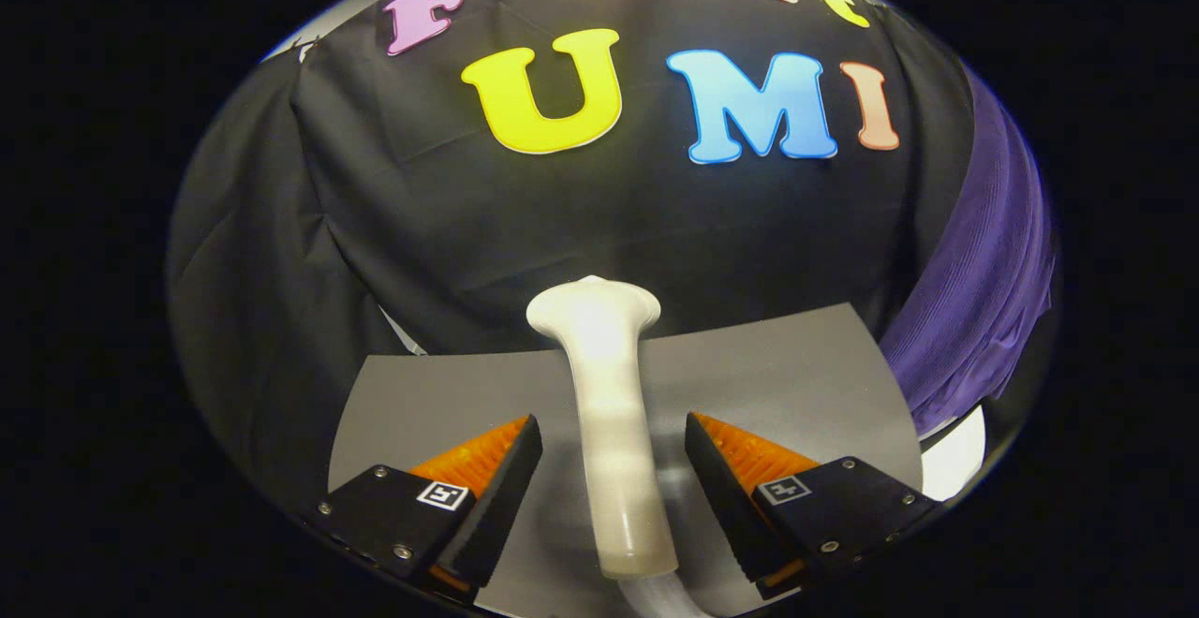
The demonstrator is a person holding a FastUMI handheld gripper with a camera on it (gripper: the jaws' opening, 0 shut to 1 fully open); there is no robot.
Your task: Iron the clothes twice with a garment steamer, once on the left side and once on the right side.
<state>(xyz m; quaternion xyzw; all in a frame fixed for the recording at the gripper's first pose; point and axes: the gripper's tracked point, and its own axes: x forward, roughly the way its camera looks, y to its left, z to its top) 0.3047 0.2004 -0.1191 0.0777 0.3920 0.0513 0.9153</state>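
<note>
Two fingers of the claw (614, 478) stand wide apart, one at seven o'clock and one at five o'clock from the middle of the scene. Nothing is gripped. A clear gap shows on each side between the finger faces and the object that lies between them.

That object is the garment steamer (609, 412), a pale, smooth wand. Its long axis runs straight ahead along the claw's own line, from six o'clock toward twelve. The narrow handle end sits lowest, level with the finger bases, where a pale hose (665, 599) leaves it toward five o'clock. The flared head lies beyond the fingertips, at twelve o'clock from them. The handle looks centred in the gap, perhaps a touch nearer the left finger, so closing the fingers should meet it on both sides; that is a judgement, since contact has not yet been made.

The steamer rests on a grey bench (796, 384). Bare grey surface spreads to nine o'clock and three o'clock of the handle, leaving room for the fingers to settle. The bench's far edge runs just behind the steamer head, against the black cloth wall (562, 225).

A purple garment (984, 281) hangs at two to three o'clock, well apart from the claw, past the right end of the bench. Ironing has not begun. Lifting the steamer would need a swing to the right to reach the garment.
</note>
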